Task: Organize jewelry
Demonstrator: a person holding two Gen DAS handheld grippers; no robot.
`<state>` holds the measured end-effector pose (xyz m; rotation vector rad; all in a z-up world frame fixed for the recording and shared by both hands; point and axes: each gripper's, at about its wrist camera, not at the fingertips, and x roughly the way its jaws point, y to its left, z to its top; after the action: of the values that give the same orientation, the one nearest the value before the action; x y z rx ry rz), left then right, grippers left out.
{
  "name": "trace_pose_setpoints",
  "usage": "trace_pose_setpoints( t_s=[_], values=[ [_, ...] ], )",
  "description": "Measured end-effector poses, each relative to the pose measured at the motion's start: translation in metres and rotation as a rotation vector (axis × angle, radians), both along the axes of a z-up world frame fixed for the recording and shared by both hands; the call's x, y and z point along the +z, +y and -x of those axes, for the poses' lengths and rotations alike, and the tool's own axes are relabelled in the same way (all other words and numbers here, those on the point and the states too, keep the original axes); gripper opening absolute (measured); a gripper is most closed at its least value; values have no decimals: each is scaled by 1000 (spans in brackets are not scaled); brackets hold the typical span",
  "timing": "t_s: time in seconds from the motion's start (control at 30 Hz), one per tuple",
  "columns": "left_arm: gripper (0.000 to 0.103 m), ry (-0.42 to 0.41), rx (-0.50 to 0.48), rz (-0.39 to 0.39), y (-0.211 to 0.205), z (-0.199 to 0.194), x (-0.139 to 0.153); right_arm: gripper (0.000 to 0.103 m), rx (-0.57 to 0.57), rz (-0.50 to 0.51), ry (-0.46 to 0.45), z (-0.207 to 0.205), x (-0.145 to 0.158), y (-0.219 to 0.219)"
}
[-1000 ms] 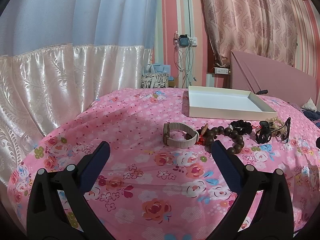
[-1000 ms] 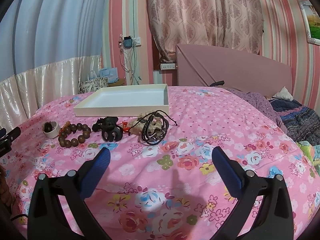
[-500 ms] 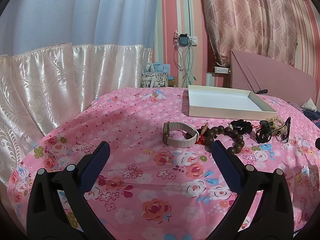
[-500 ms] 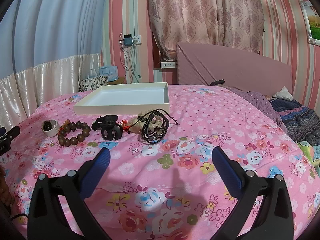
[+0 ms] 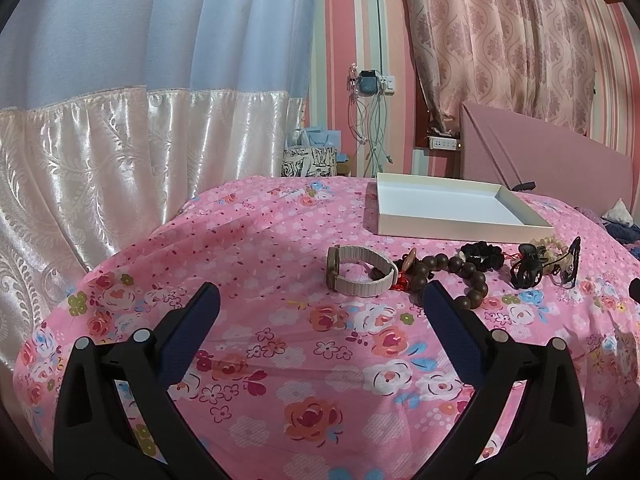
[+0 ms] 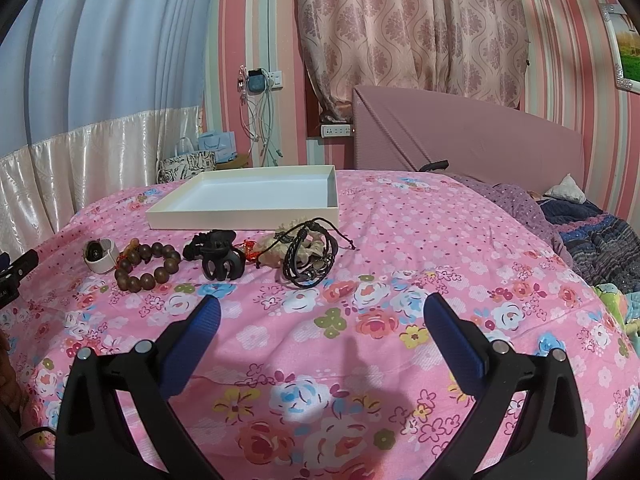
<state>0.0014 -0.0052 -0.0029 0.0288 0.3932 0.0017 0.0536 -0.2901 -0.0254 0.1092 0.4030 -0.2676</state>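
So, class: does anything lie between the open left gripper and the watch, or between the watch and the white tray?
Nothing visible does. Only bare bedspread separates the left gripper from the watch, and the watch from the tray.

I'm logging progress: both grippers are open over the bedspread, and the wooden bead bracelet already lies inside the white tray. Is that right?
Not quite. The wooden bead bracelet is not in the white tray; it lies on the bedspread in front of it, as the right wrist view shows. The left gripper and right gripper are indeed open.
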Motion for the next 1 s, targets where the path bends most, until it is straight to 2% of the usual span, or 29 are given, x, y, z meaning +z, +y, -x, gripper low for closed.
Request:
trace_pose_setpoints(
  t_s=[0.77, 1.0],
  values=[
    [100, 2, 0, 0, 0, 0, -1, 101, 6, 28, 8, 0, 0, 6],
    [100, 30, 3, -11, 0, -5, -4, 101, 12, 48, 22, -2, 1, 10]
  ],
)
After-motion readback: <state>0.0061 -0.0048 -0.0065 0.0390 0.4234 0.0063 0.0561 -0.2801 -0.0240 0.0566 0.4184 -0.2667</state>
